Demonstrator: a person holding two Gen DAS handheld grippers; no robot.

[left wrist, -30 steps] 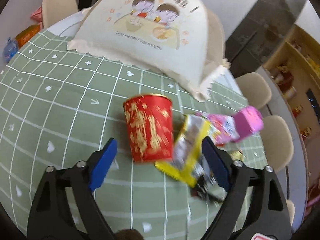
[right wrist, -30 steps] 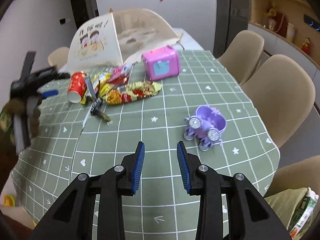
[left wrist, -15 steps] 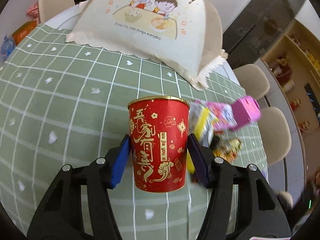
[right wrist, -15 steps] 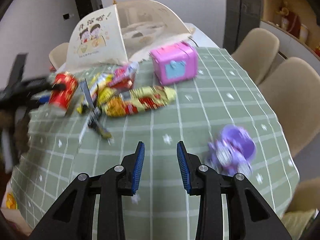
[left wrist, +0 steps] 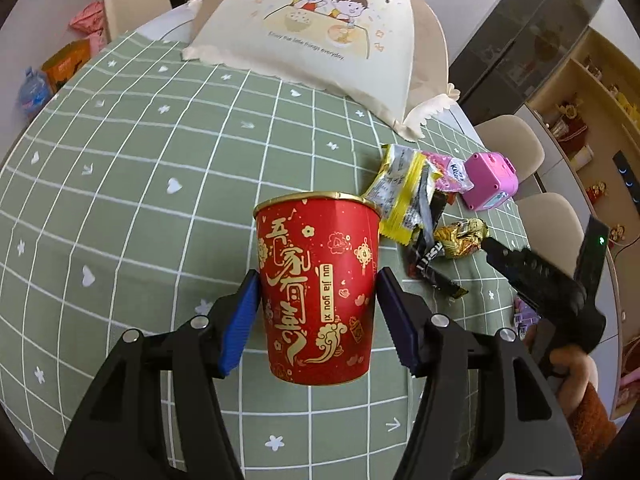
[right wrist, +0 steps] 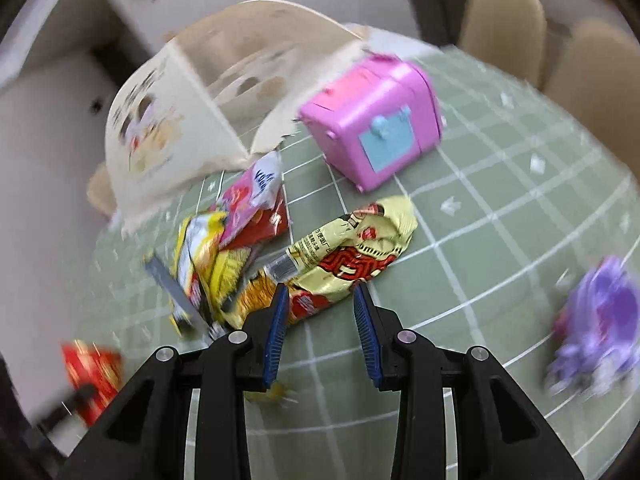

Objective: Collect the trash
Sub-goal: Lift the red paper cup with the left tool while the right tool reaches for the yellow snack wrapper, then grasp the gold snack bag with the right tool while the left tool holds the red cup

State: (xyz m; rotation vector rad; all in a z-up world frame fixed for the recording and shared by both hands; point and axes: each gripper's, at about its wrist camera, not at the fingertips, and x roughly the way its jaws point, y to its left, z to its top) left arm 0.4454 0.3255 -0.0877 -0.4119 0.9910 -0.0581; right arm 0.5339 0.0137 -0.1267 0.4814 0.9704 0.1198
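My left gripper (left wrist: 318, 280) is shut on a red paper cup (left wrist: 316, 300) with gold print, its blue pads pressing both sides. The cup stands upright, held over the green checked tablecloth (left wrist: 140, 200). Right of the cup lies a heap of wrappers: a yellow one (left wrist: 400, 196), a gold one (left wrist: 460, 236) and a black one (left wrist: 432, 268). In the right wrist view, my right gripper (right wrist: 320, 292) hangs open just above the near end of a yellow and red noodle wrapper (right wrist: 352, 256), nothing pinched. A pink wrapper (right wrist: 252, 196) and a yellow-grey one (right wrist: 200, 256) lie to its left.
A pink toy box (right wrist: 376, 120) sits behind the wrappers, and a purple toy stroller (right wrist: 600, 320) stands at the right. A cream mesh food cover (left wrist: 320, 32) fills the far side of the table. Beige chairs (left wrist: 508, 140) ring the table edge.
My left gripper closed on the red cup, which now stays between its pads away from the wrappers. My right gripper rolled and dropped in close over the wrapper heap.
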